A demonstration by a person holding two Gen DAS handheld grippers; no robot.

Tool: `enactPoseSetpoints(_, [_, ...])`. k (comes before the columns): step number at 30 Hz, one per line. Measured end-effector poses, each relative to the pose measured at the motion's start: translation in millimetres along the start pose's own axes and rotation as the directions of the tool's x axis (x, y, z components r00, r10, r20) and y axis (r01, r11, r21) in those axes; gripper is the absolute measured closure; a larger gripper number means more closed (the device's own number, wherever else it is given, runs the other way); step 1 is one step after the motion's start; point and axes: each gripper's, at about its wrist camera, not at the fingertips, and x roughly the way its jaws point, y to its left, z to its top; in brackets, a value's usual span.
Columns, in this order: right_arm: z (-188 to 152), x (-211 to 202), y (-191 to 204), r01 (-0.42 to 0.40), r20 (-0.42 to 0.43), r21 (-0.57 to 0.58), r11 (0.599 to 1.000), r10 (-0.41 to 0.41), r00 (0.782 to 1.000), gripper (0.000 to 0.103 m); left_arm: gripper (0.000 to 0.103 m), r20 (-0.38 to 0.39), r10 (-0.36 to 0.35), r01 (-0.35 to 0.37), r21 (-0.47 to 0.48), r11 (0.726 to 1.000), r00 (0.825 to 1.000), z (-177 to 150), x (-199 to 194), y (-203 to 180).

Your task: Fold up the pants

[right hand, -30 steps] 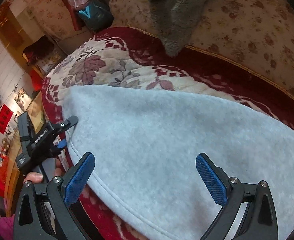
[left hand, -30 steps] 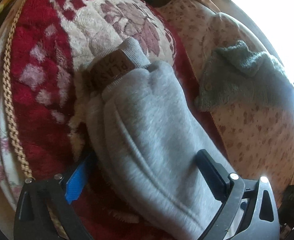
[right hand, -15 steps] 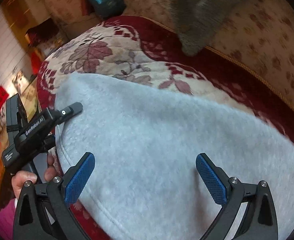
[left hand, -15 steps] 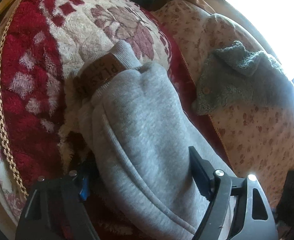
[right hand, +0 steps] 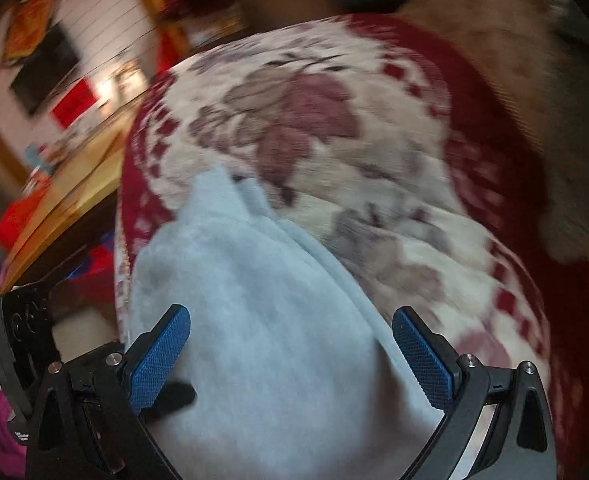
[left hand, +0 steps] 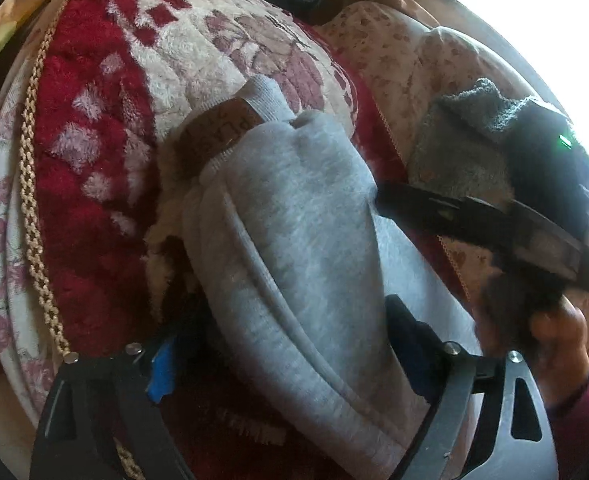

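Observation:
The grey sweatpants (left hand: 294, 240) lie in a folded bundle on a red and cream plush blanket (left hand: 94, 140), with a brown label (left hand: 214, 128) at the waistband end. My left gripper (left hand: 286, 364) straddles the bundle near its close end; its jaws are opening with the cloth between them. In the same view my right gripper (left hand: 474, 216) comes in from the right, held by a hand (left hand: 554, 340). The blurred right wrist view shows the right gripper (right hand: 292, 360) open just above the pants (right hand: 262, 320), with the left gripper (right hand: 14, 340) at the lower left.
A grey-green fuzzy cloth (left hand: 466, 140) lies on the floral sofa cushion (left hand: 394, 64) beyond the blanket. A braided cord (left hand: 30, 184) trims the blanket's left edge. Wooden furniture and red items (right hand: 74, 184) stand off the left side. Bright window glare fills the upper right.
My right gripper swept left along the pants and rolled, and now shows in the left wrist view. The left gripper stayed put; its fingers narrowed on the bundle, then widened again.

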Motion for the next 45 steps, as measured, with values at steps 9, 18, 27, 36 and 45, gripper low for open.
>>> enactPoseSetpoints(9, [20.0,74.8,-9.6,-0.178,-0.157,-0.011,0.984,0.174,0.972,0.0,0.0,0.011,0.008,-0.008,0.038,0.999,1.0,8.8,16.0,-11.6])
enactPoseSetpoints(18, [15.2,41.7,12.7,-0.14,-0.129,-0.101,0.985,0.127,0.984,0.052,0.08,0.047,-0.063,0.061,0.03,0.998,0.997,22.7,10.0,-2.2])
enactPoseSetpoints(27, [9.1,-55.8,21.8,-0.122,0.067,-0.088,0.989,0.128,0.99,0.057,0.083,0.208,-0.133,0.059,0.327,0.943,0.969,17.1,-50.6,-74.4])
enactPoseSetpoints(36, [-48.3,-189.1,27.4,-0.055,0.242,-0.061,0.997,0.068,0.968,0.056,0.083,0.242,-0.246,0.048,0.615,0.787,0.939,-41.0,-101.0,-167.5])
enactPoseSetpoints(45, [-196.8,-229.7,-31.9,0.102,0.168,0.297,0.949,-0.157,0.973,0.043,0.079,0.055,-0.195,0.074,0.799,0.597,0.979,-157.8,-52.7,-218.6])
